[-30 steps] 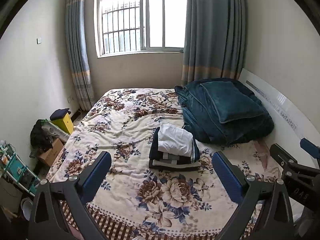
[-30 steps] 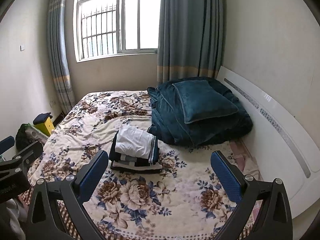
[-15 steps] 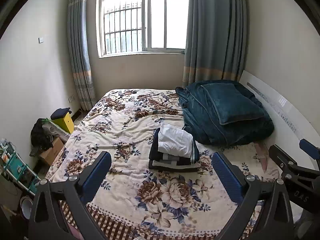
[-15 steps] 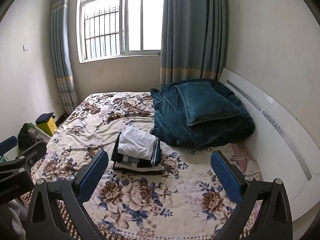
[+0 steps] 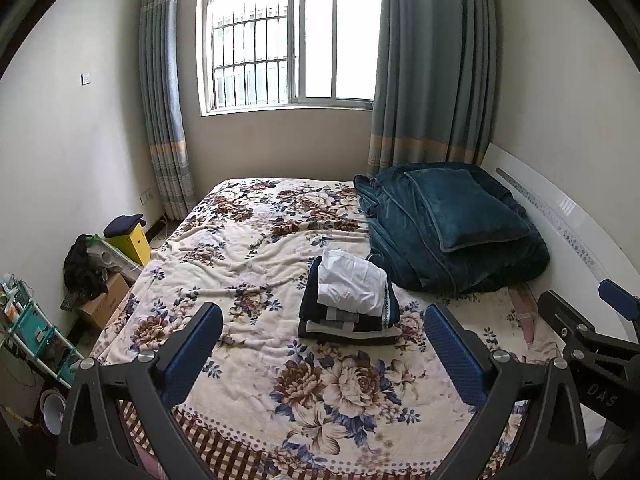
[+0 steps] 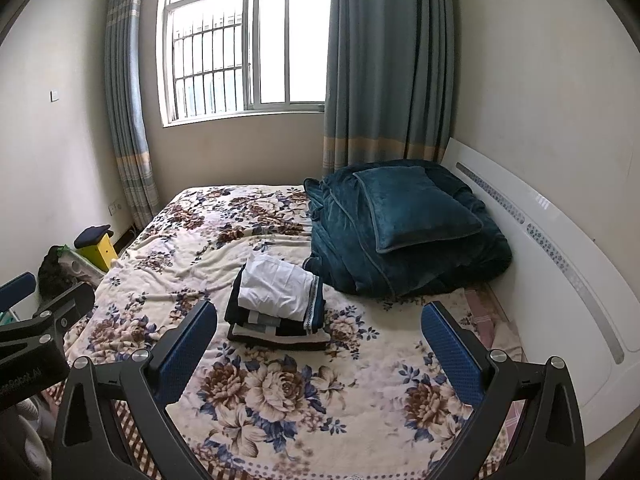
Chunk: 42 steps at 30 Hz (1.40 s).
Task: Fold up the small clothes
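Observation:
A stack of folded clothes, dark items with a white one on top, lies on the floral bedspread near the bed's middle. It also shows in the right wrist view. My left gripper is open and empty, held above the bed's near edge, short of the stack. My right gripper is open and empty, also back from the stack. The right gripper shows at the right edge of the left wrist view, and the left gripper at the left edge of the right wrist view.
A folded teal quilt with a pillow lies against the white headboard at right. A yellow stool, a cardboard box and a teal rack stand on the floor at left. A window is behind.
Both grippers have drawn back and tilted up a little, so the bed and stack sit slightly lower and farther in view. Nothing was grasped or released.

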Motion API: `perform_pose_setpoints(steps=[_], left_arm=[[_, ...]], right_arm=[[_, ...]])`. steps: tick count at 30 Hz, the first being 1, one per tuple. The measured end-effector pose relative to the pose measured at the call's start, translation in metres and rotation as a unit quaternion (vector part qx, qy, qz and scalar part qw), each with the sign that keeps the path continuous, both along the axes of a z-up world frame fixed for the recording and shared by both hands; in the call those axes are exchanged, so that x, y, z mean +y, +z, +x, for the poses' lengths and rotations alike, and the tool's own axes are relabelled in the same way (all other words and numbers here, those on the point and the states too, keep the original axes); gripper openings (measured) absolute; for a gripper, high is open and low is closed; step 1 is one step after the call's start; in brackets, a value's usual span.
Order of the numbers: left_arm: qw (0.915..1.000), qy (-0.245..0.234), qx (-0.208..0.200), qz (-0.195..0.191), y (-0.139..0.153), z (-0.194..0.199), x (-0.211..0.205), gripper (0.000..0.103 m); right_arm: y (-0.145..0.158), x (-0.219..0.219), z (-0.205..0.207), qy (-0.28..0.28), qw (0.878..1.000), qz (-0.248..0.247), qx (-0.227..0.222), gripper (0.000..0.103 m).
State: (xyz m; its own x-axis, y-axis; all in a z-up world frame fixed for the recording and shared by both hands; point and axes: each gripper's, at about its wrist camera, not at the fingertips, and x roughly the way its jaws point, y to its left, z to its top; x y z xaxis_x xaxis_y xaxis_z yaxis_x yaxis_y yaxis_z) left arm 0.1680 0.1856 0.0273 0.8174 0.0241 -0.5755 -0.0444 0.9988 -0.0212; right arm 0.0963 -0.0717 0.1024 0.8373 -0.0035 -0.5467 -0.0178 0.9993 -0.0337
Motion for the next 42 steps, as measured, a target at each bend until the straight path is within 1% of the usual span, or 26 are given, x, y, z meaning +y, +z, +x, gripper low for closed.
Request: perform_pose_setpoints(steps=[12, 16, 42], left_arm=[[1.0, 0.004, 0.0, 0.0, 0.002, -0.003, 0.002, 0.103], [0.9999, 0.01, -0.002, -0.001, 0.003, -0.01, 0.002, 0.103], [0.9996, 0.027, -0.002, -0.006, 0.001, -0.024, 0.012, 0.103]], right_arm=[[0.001, -0.002, 0.0, 0.006, 1.0, 0.002, -0.002, 0.103], [0.001, -0.003, 0.0, 0.007, 1.0, 0.003, -0.002, 0.103], [0.0, -0.001, -0.001, 0.007, 1.0, 0.003, -0.001, 0.103]])
